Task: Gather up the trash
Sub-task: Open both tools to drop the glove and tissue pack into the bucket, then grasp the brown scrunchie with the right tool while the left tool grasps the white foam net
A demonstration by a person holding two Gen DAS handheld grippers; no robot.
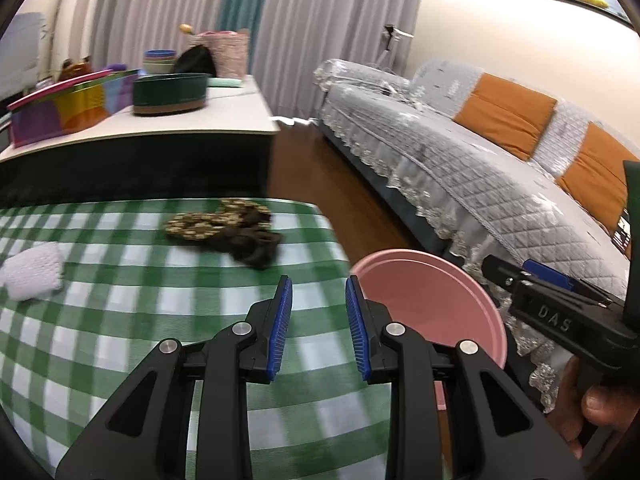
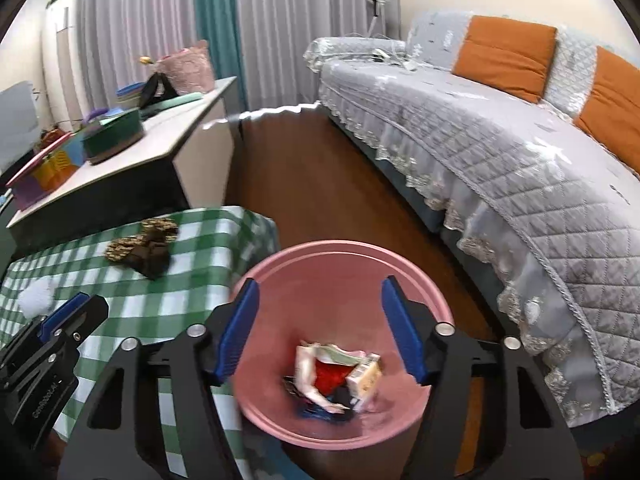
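Observation:
A pink bin [image 2: 340, 264] stands on the floor by the right edge of the green checked table [image 2: 192, 280]. Several wrappers and a small carton [image 2: 340, 376] lie at its bottom. My right gripper [image 2: 320, 284] hangs open over the bin's mouth with nothing between its pads. My left gripper [image 1: 319, 292] is over the table beside the bin [image 1: 432, 300], its jaws a little apart and empty. On the table lie a brown patterned crumpled piece [image 1: 228, 228] near the far edge and a white crumpled tissue [image 1: 34, 276] at the left.
A grey quilted sofa [image 2: 500, 140] with orange cushions runs along the right. Wood floor [image 2: 320, 184] lies between it and the table. Behind the table stands a low white-topped cabinet [image 1: 180, 120] with a green tub, a coloured box and bowls.

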